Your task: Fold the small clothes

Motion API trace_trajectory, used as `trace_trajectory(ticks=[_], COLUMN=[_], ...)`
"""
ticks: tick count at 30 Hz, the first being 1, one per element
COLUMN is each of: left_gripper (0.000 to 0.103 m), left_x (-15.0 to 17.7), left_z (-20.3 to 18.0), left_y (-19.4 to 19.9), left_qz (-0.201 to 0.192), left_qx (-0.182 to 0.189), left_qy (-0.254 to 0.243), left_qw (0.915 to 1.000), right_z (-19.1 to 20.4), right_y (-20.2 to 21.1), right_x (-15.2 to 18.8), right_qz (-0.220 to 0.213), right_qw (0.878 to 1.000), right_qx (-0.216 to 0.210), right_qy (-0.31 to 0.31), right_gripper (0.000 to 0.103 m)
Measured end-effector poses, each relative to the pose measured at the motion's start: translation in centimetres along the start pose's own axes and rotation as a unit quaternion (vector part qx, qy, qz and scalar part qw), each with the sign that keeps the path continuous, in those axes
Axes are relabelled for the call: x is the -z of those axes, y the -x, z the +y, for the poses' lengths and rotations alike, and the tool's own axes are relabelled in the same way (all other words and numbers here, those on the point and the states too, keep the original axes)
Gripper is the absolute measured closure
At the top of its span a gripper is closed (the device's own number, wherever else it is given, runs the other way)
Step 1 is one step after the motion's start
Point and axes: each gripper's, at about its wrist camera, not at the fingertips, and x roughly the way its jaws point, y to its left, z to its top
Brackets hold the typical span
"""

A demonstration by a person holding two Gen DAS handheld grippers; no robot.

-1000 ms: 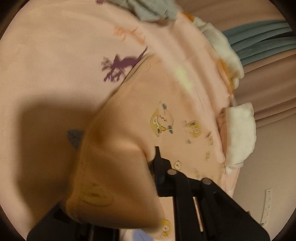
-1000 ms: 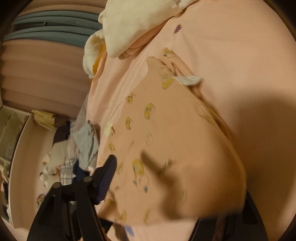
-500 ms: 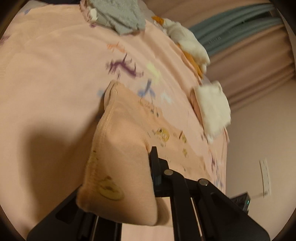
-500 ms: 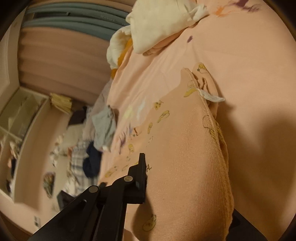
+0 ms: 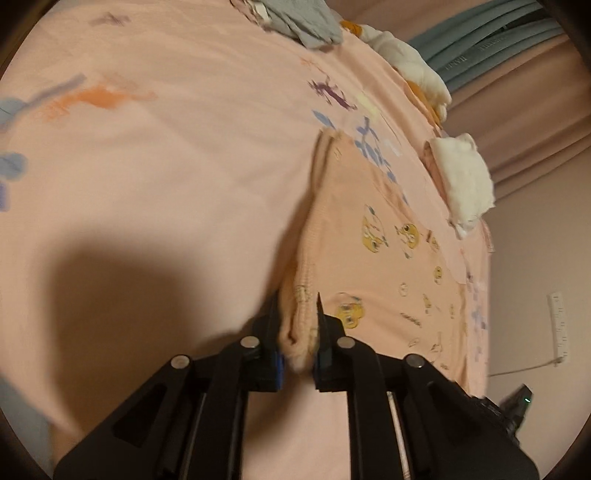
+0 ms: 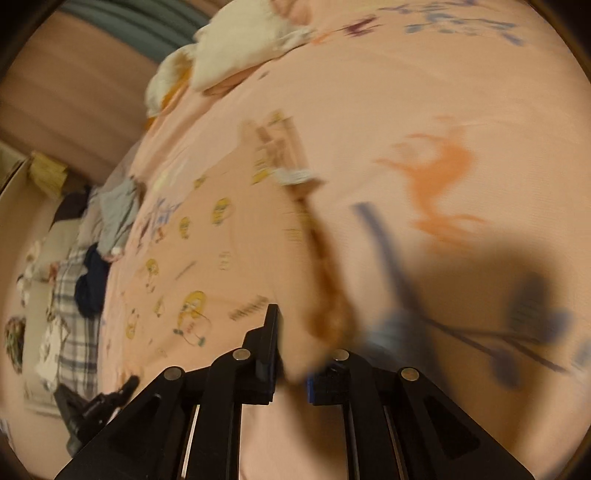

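Bedroom setting: peach bedsheet [image 5: 177,155] w/ printed animal and plant motifs (orange, purple, blue) covers the whole work surface; pinkish curtains [image 5: 517,122] behind. Item 1: small peach garment [image 5: 373,258], yellow cartoon-chick print, ribbed hem, lying mostly flat on the sheet, near end lifted at both corners. Left gripper [image 5: 297,332]: jaws closed down to a narrow gap, pinching a bunched corner of the garment's hem; fabric fills the space between the fingertips [image 5: 320,325] and runs up and away from them toward the far side of the bed. Right gripper [image 6: 291,350]: jaws likewise nearly closed, gripping the opposite corner; view blurred, but cloth sits between the fingers and the folded edge [image 6: 325,277] rises straight ahead of the jaws, white label [image 6: 295,176] at far end. Garment body spreads to the inner side of each gripper. Item 2: cream-white folded cloths [image 5: 463,181] at far bed edge, well apart from the garment. Item 3: grey garment [image 5: 306,18] at top of sheet. Item 4: misc. clothes pile, plaid and navy [image 6: 79,280], off the bed's side in right wrist view.
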Motion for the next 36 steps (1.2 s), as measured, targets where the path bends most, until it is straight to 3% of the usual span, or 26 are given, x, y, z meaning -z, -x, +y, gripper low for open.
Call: trace_trajectory(ticks=[3,5,7,10,12,15,17,21,24,25,26,28,29,30,32,34,36], left_gripper=[0.091,0.087,0.068,0.055,0.05,0.046,0.045,0.043,0.046,0.044,0.043,0.04,0.039,0.036,0.033,0.03,0.029], left_x=[0.1,0.1,0.0,0.1,0.1,-0.3,-0.6,-1.4,-0.8,-0.2,0.7,1.8,2.0,2.0,1.8,1.2,1.0], left_z=[-0.9,-2.4,-3.9,-5.8,-7.2,-10.5,-12.1,-12.6,-10.2,-9.3,-9.2,-10.2,-10.6,-10.7,-10.0,-9.2,-9.3], left_y=[2.1,3.2,4.1,5.3,5.4,4.1,2.6,-2.6,-6.8,-7.8,-8.0,-7.9,-7.9,-8.0,-8.1,-7.8,-7.9], left_qz=[-0.04,-0.068,-0.091,-0.116,-0.119,-0.132,-0.131,-0.079,-0.049,-0.049,-0.073,-0.095,-0.098,-0.101,-0.104,-0.104,-0.1], left_qx=[-0.037,-0.068,-0.094,-0.071,-0.064,-0.089,-0.113,-0.083,-0.133,-0.147,-0.151,-0.18,-0.2,-0.212,-0.207,-0.189,-0.184], left_qy=[-0.035,-0.073,-0.101,-0.122,-0.136,-0.19,-0.209,-0.225,-0.214,-0.226,-0.264,-0.313,-0.322,-0.319,-0.287,-0.257,-0.249], left_qw=[0.9979,0.9926,0.9862,0.9833,0.9815,0.9687,0.9624,0.9676,0.9666,0.9616,0.9499,0.9278,0.9202,0.9181,0.9297,0.9421,0.9456], right_z=[-0.9,-0.7,0.3,1.8,2.4,3.8,5.2,7.9,6.7,5.9,4.7,3.0,2.2,1.6,1.5,2.5,3.8], right_y=[2.2,3.2,3.9,5.1,5.8,5.9,5.0,0.2,-3.7,-4.6,-5.4,-5.0,-4.7,-4.6,-4.3,-3.8,-3.5], right_x=[0.6,1.0,1.3,1.7,1.7,1.3,0.9,-2.6,-5.0,-5.2,-5.1,-4.2,-3.8,-3.7,-3.4,-2.5,-1.7], right_qz=[-0.015,-0.024,-0.039,-0.075,-0.084,-0.083,-0.084,-0.073,-0.055,-0.05,-0.046,-0.074,-0.079,-0.073,-0.063,-0.06,-0.066], right_qw=[1.0,0.999,0.998,0.99,0.991,0.993,0.991,0.986,0.991,0.99,0.991,0.995,0.996,0.997,0.998,0.997,0.99], right_qx=[0.019,0.029,0.057,0.112,0.098,0.053,0.043,0.055,0.077,0.098,0.098,0.048,0.027,0.012,0.01,0.043,0.089], right_qy=[-0.012,-0.011,0.004,0.036,0.045,0.063,0.097,0.136,0.1,0.086,0.073,0.054,0.041,0.023,0.004,0.039,0.088], right_gripper=[0.095,0.095,0.095,0.095,0.095,0.092,0.091,0.091,0.091,0.093,0.099,0.1,0.1,0.1,0.1,0.1,0.1])
